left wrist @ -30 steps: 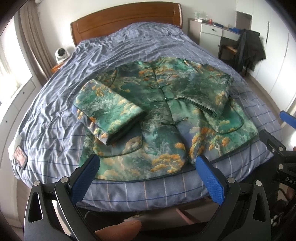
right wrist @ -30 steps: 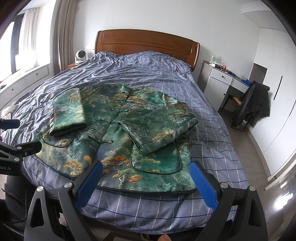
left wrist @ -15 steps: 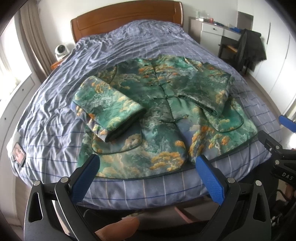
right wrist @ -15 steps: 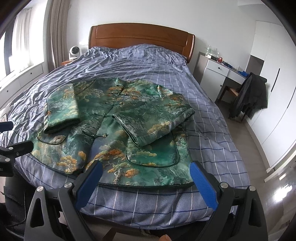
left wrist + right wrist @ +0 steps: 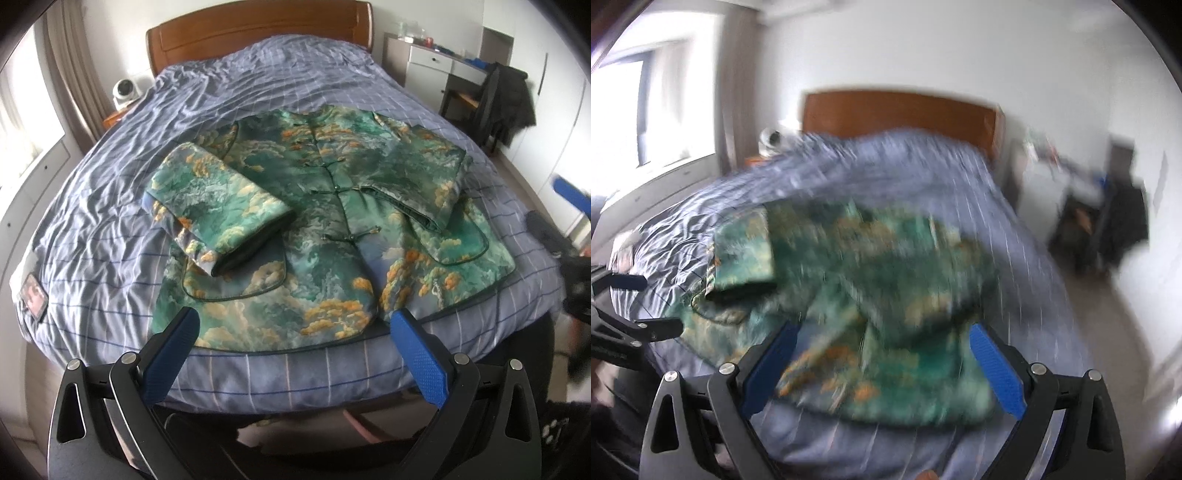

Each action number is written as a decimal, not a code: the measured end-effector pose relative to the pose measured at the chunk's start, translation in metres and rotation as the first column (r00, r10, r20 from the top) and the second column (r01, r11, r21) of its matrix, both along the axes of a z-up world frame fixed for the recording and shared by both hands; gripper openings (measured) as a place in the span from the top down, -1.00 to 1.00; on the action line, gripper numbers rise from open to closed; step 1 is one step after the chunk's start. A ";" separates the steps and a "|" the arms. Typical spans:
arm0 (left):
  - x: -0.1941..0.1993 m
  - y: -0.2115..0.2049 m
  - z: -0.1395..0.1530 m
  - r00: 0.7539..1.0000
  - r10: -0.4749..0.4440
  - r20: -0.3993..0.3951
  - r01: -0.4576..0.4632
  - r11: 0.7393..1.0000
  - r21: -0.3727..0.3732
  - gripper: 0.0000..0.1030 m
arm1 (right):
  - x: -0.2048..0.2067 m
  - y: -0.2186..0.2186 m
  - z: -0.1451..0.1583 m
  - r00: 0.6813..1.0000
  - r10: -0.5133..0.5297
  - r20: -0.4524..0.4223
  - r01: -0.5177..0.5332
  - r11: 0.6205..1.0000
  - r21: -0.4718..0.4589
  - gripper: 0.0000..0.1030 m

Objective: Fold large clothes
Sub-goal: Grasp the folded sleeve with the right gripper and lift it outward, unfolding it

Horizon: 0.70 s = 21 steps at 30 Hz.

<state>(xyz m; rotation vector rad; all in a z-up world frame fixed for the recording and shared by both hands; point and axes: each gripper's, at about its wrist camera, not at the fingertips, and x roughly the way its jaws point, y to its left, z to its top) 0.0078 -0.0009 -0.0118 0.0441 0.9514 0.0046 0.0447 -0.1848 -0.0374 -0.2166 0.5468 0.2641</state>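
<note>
The green jacket (image 5: 332, 236) lies flat on the bed (image 5: 110, 206), both sleeves folded in, its hem near the near edge; wide bare sheet stays left and far. The left hand-held gripper (image 5: 295, 354) gapes wide, empty. The right hand-held gripper (image 5: 882, 365) is opening, empty; its view is blurred.

The green-and-orange patterned jacket (image 5: 325, 221) is satiny cloth with a soft sheen; the blue checked bedsheet (image 5: 110, 229) is matt, creased cotton; the brown wooden headboard (image 5: 258, 29) is smooth and polished.
</note>
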 end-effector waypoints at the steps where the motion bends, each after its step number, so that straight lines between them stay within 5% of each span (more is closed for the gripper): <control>1: -0.001 0.000 0.000 1.000 -0.003 0.003 0.003 1.000 0.001 -0.99 | 0.010 0.004 -0.005 0.997 0.072 0.012 -0.071 0.997 -0.042 -1.00; 6: -0.006 0.002 0.004 1.000 -0.015 0.012 0.015 1.000 -0.020 -0.99 | 0.084 0.028 -0.056 0.956 0.243 -0.166 -0.269 0.950 -0.160 -1.00; 11: -0.010 0.010 0.004 1.000 -0.009 -0.001 0.009 0.998 -0.060 -0.99 | 0.143 0.055 -0.122 0.925 0.266 -0.272 -0.349 0.877 -0.329 -0.97; 13: -0.011 0.011 0.004 1.000 -0.013 -0.006 0.013 0.998 -0.062 -0.99 | 0.161 0.056 -0.140 0.922 0.241 -0.301 -0.342 0.872 -0.351 -0.62; 15: -0.012 0.011 0.003 1.000 -0.027 -0.010 0.026 0.997 -0.066 -0.99 | 0.177 0.047 -0.147 0.907 0.217 -0.361 -0.335 0.891 -0.307 0.59; 21: -0.009 0.000 -0.005 0.995 -0.073 -0.063 0.068 0.994 -0.082 -0.99 | 0.169 -0.009 -0.069 0.974 0.097 -0.206 -0.136 0.974 -0.183 0.76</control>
